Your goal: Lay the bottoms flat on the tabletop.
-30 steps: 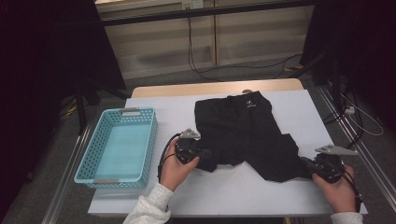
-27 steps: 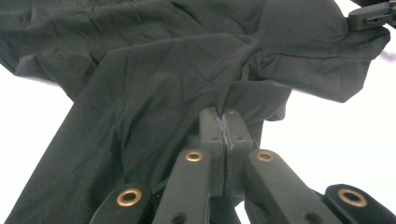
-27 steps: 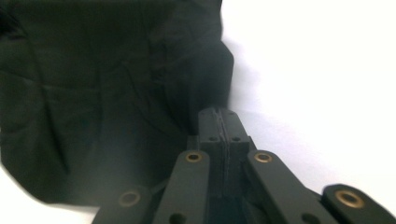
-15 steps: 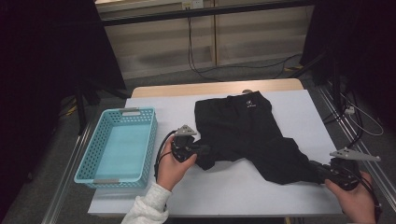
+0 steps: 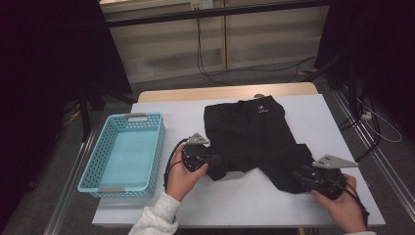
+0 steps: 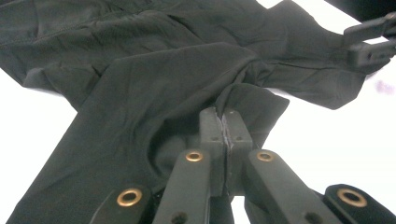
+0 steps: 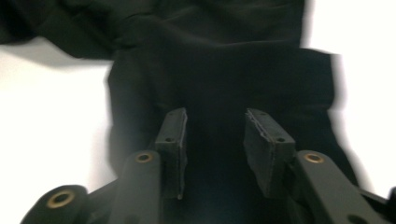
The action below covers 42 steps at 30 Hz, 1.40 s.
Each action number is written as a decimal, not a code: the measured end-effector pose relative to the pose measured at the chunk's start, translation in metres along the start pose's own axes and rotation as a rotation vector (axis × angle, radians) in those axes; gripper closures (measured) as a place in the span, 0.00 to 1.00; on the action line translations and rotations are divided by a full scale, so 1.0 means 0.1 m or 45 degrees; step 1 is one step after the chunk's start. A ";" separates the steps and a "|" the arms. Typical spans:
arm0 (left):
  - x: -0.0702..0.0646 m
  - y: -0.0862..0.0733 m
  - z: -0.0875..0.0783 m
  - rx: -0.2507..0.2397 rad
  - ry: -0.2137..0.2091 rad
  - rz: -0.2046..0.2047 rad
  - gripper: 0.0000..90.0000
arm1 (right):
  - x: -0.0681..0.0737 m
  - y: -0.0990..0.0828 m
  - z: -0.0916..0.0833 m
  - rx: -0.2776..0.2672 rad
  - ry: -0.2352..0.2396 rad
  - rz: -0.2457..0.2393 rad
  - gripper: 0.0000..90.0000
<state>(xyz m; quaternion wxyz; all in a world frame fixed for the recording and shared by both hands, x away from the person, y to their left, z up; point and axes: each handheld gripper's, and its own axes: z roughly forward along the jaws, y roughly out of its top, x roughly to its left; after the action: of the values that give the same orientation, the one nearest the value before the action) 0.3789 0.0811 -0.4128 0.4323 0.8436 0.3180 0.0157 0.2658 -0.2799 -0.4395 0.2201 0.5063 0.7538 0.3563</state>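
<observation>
High view: black shorts (image 5: 259, 139) are spread on a white tabletop (image 5: 244, 205), with a blue basket (image 5: 125, 152) just beside them to the left. One leg hem is pinched by the left gripper (image 5: 213, 160), whose jaws are seen pressed together on a fold of cloth in the left gripper view. The other leg hem lies under the right gripper (image 5: 299, 177); its jaws have just been opening and stand apart, with cloth beneath and between them but not pressed, as seen in the right gripper view (image 7: 215, 140). The shorts are judged light, soft and limp, likely to sag and slide, so they are best taken by a hem or the waistband. Compared with a second ago, the right leg has been drawn outward and straightened, and the right hand has been shifted; the left hand is unchanged.
</observation>
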 end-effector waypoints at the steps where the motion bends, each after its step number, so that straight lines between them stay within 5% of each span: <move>1: 0.00 0.00 0.00 0.001 0.000 -0.001 0.99 | 0.04 0.00 0.07 0.011 0.012 -0.008 0.63; 5: 0.00 -0.01 0.01 -0.001 0.005 -0.004 0.99 | 0.12 -0.01 0.21 0.052 0.030 -0.019 0.64; 12: 0.00 -0.02 0.03 0.015 0.003 -0.002 0.99 | 0.13 -0.02 0.28 0.047 0.022 -0.019 0.96; 21: -0.02 0.00 0.03 0.003 0.000 0.003 0.99 | 0.31 0.15 0.13 -0.063 0.001 -0.115 0.97; 28: -0.04 -0.01 0.03 0.010 -0.008 0.008 0.99 | 0.55 0.12 0.31 0.003 0.100 -0.161 0.95; 31: -0.03 -0.01 0.04 0.017 -0.007 0.007 0.99 | 0.58 0.14 0.37 -0.001 0.162 -0.104 0.88; 36: -0.01 -0.03 0.05 0.022 0.003 0.000 0.99 | 0.47 0.18 0.27 -0.036 0.118 -0.097 0.74; 42: 0.01 -0.04 0.05 0.034 0.012 -0.006 0.99 | 0.15 0.16 0.10 -0.094 0.009 0.010 0.60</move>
<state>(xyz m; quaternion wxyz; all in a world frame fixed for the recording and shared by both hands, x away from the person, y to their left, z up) 0.3792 0.0798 -0.4190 0.4195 0.8485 0.3222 0.0143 0.2765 -0.2588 -0.4329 0.2345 0.4994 0.7390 0.3866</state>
